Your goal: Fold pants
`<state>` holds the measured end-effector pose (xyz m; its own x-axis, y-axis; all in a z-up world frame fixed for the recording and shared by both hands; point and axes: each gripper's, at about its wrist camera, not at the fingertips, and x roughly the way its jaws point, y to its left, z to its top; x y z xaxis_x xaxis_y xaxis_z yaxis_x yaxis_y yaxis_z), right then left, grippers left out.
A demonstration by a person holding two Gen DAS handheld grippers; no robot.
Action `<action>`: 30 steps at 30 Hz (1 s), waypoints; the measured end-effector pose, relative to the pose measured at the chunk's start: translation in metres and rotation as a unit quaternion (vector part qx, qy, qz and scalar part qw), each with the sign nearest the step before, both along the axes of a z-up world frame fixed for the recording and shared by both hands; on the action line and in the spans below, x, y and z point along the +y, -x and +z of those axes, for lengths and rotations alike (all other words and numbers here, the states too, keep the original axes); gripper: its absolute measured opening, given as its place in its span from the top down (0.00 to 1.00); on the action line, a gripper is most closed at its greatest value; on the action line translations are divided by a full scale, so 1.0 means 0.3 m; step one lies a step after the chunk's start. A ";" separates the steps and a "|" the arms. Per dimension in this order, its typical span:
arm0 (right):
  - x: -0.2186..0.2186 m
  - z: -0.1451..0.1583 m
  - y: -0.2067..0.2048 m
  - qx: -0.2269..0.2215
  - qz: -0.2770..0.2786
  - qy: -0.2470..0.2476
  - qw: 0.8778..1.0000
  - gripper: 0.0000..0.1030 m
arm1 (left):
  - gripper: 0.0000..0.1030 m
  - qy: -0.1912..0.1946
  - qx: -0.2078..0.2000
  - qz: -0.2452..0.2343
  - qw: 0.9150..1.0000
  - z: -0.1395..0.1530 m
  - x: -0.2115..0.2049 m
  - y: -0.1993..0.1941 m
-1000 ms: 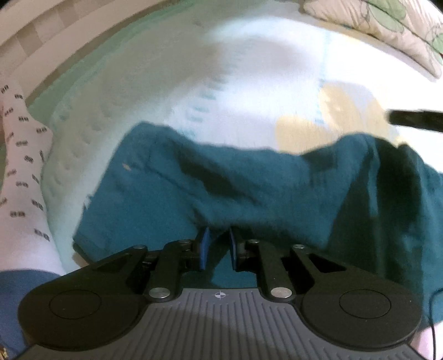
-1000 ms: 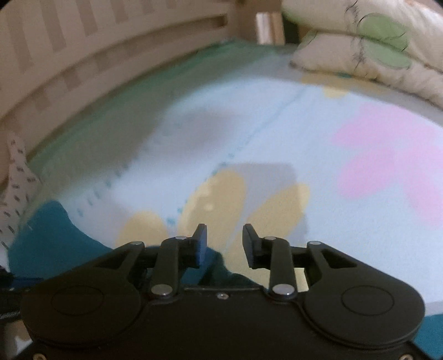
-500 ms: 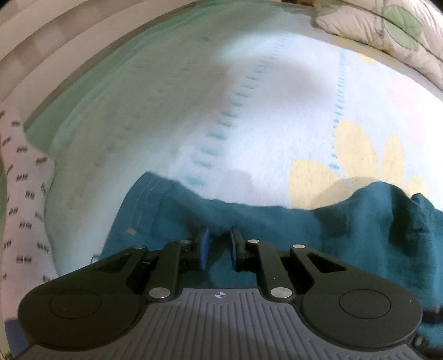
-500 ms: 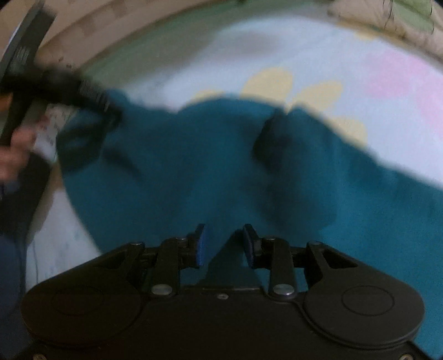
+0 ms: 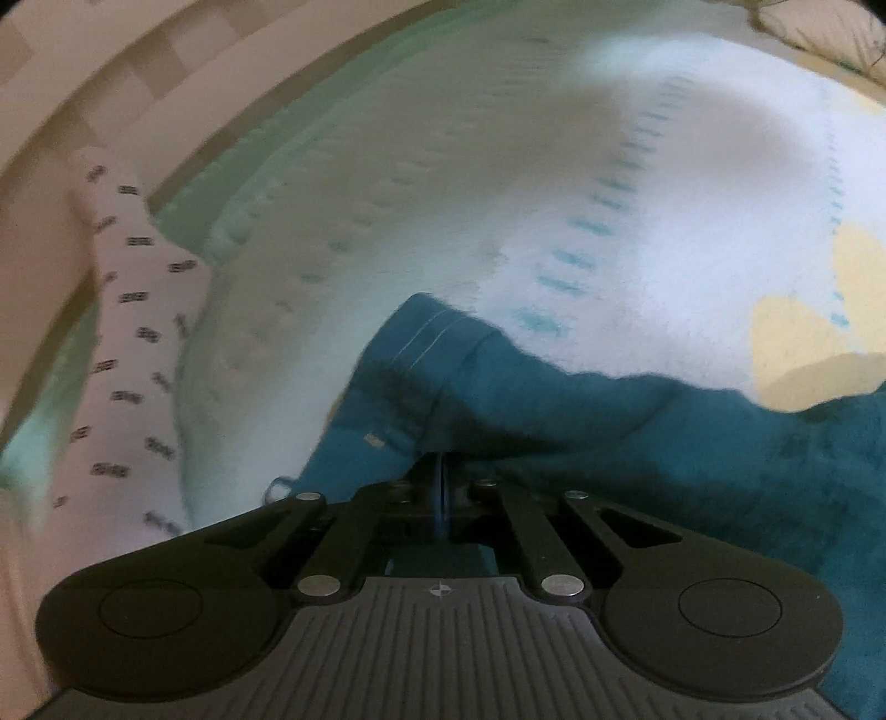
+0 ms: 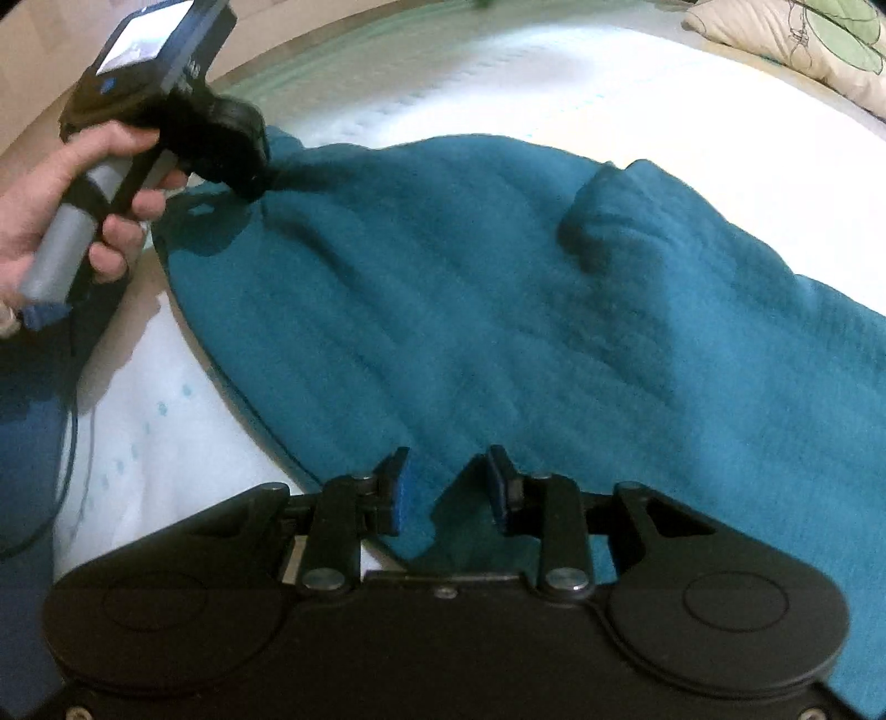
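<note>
Bed (image 6: 664, 111) bears teal pants (image 6: 498, 288), no containers.

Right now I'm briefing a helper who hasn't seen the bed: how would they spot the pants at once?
Find the bed's pale quilted sheet printed with pastel flowers. Spread across its near side lies one dark teal fleece garment, the pants, their stitched hem at one end. Nothing else there is dark or plain: the pillow is cream with green leaves.
</note>
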<state>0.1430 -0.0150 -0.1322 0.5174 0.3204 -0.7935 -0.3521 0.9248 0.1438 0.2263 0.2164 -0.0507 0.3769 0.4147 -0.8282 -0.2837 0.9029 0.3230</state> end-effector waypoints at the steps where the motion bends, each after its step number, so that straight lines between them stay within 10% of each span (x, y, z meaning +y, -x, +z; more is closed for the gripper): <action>1: -0.017 0.011 0.001 -0.012 -0.014 -0.003 1.000 0.65 | 0.97 -0.001 -0.004 -0.002 1.000 0.006 -0.010 0.006; 10: -0.293 0.078 -0.051 -0.036 -0.155 -0.007 0.987 0.64 | 0.97 0.039 -0.034 -0.066 0.996 0.107 -0.152 0.085; 19: -0.555 0.059 0.018 0.011 -0.279 0.008 0.960 0.64 | 0.97 0.077 0.012 -0.171 0.982 0.012 -0.397 0.123; 30: -0.991 0.134 0.249 0.051 -0.484 -0.036 0.873 0.64 | 0.97 0.041 0.030 -0.217 0.975 -0.062 -0.520 0.188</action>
<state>0.0682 -0.3125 -0.0919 0.5017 -0.1769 -0.8468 0.6076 0.7688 0.1993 0.1700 0.0605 -0.0692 0.4521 0.1571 -0.8780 0.1488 0.9573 0.2479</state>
